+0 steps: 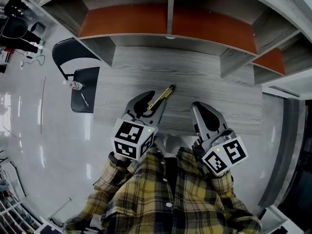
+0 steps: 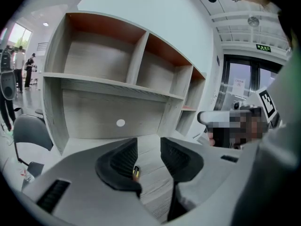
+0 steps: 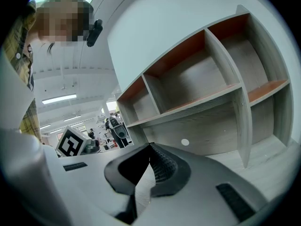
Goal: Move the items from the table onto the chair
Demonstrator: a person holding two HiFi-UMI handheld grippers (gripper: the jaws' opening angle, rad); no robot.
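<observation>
Two grippers are hanging over the front edge of the grey wood-grain table (image 1: 209, 82). The left gripper (image 1: 152, 103) is standing with its jaws apart, and a yellow-and-black pen (image 1: 163, 96) is lying on the tabletop between them. In the left gripper view the pen's tip (image 2: 136, 173) is showing just beside the left-hand jaw, with the pads not pressing on it. No print on the pen is legible.

The right gripper (image 1: 197, 106) is holding its jaws together at the tips, with nothing between them.

Each gripper is carrying a cube of black-and-white square markers (image 1: 132, 138), which are patterns with no lettering. A green sign (image 2: 263, 47) is glowing above the doorway in the left gripper view, its characters too small to read. A sheet of paper (image 2: 239, 85) on the glass door is likewise unreadable.

Off the table's left end, a black chair (image 1: 90, 106) is standing on the pale floor. A small clear bottle (image 1: 75, 86) and a thin dark stick-like item (image 1: 84, 99) are resting on its seat. An empty shelf unit (image 1: 168, 18) with orange-brown back panels is rising behind the table.
</observation>
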